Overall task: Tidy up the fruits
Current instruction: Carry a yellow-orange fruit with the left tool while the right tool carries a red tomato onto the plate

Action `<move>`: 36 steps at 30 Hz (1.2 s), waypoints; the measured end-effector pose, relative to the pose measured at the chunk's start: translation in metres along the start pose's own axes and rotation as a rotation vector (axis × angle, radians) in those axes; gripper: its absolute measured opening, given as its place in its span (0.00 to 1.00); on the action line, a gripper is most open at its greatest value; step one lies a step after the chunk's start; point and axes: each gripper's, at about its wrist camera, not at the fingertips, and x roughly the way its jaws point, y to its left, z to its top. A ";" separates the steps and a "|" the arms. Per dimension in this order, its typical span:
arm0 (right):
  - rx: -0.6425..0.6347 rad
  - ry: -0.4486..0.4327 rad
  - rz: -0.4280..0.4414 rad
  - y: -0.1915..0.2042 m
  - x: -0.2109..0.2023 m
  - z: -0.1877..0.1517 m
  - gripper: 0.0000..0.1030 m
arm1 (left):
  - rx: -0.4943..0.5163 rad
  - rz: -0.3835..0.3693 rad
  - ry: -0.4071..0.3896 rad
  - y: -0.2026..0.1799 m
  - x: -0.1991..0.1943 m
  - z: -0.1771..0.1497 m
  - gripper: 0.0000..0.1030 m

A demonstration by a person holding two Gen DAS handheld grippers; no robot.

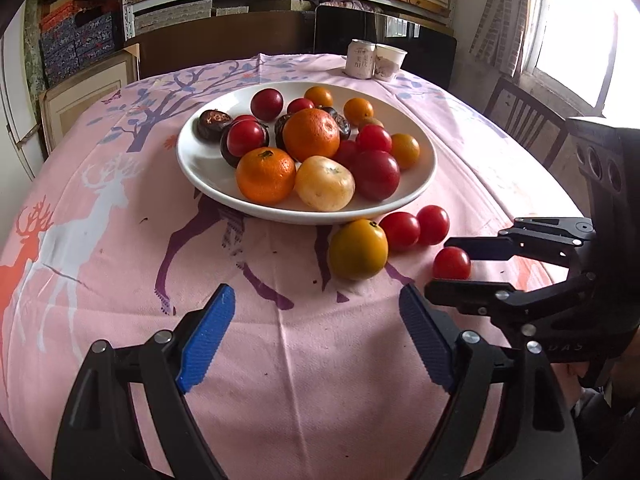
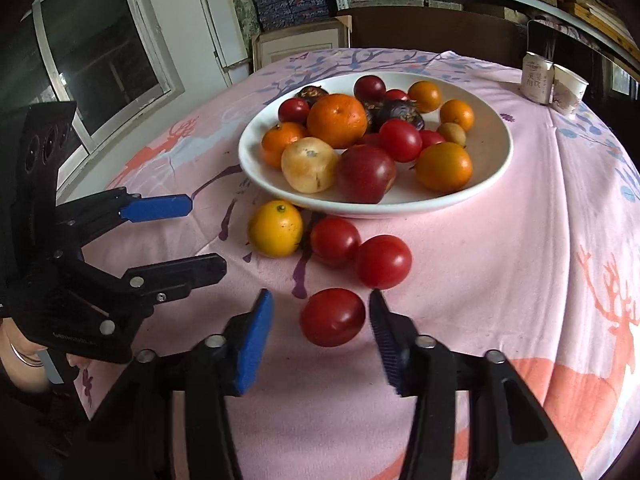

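Right now my right gripper (image 2: 320,320) is spread around the loose small red tomato (image 2: 333,317) on the pink cloth, short of the white bowl (image 2: 494,178), my left gripper (image 1: 316,332) idle and spread; an off-centre squeeze could roll it away.

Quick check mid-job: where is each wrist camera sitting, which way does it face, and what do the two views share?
Left wrist: on the left hand-held gripper, low over the tablecloth, facing the white plate; its open blue fingers show, the right hand-held gripper enters from the right.
Right wrist: on the right hand-held gripper, facing the plate; open fingers flank a red tomato, the left hand-held gripper at left.
Shared: plate, yellow fruit, loose tomatoes, can.
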 end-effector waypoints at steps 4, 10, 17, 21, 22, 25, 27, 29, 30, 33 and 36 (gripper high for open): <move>0.061 -0.058 0.049 -0.009 -0.009 -0.002 0.31 | 0.035 0.017 -0.003 -0.012 0.002 0.001 0.79; 0.256 -0.128 0.162 -0.056 -0.025 -0.016 0.31 | 0.037 0.004 0.007 -0.021 0.015 0.015 0.78; 0.280 -0.142 0.181 -0.065 -0.031 -0.023 0.32 | -0.004 -0.061 0.059 -0.018 0.032 0.023 0.42; 0.281 -0.143 0.188 -0.066 -0.030 -0.023 0.33 | 0.000 -0.073 0.056 -0.019 0.034 0.026 0.41; 0.283 -0.144 0.190 -0.068 -0.031 -0.023 0.33 | -0.005 -0.079 0.063 -0.019 0.036 0.027 0.41; 0.283 -0.147 0.187 -0.068 -0.031 -0.024 0.33 | -0.030 -0.107 0.080 -0.014 0.041 0.028 0.40; 0.277 -0.143 0.186 -0.067 -0.031 -0.024 0.33 | -0.028 -0.118 0.073 -0.014 0.041 0.029 0.35; 0.267 -0.127 0.191 -0.065 -0.029 -0.023 0.33 | -0.026 -0.119 0.066 -0.015 0.039 0.029 0.35; 0.261 -0.122 0.191 -0.064 -0.028 -0.023 0.33 | -0.029 -0.124 0.061 -0.014 0.038 0.028 0.35; 0.248 -0.123 0.192 -0.062 -0.029 -0.023 0.44 | -0.033 -0.134 0.022 -0.013 0.027 0.025 0.35; 0.232 -0.140 0.190 -0.059 -0.033 -0.024 0.55 | -0.012 -0.140 -0.023 -0.017 0.007 0.019 0.35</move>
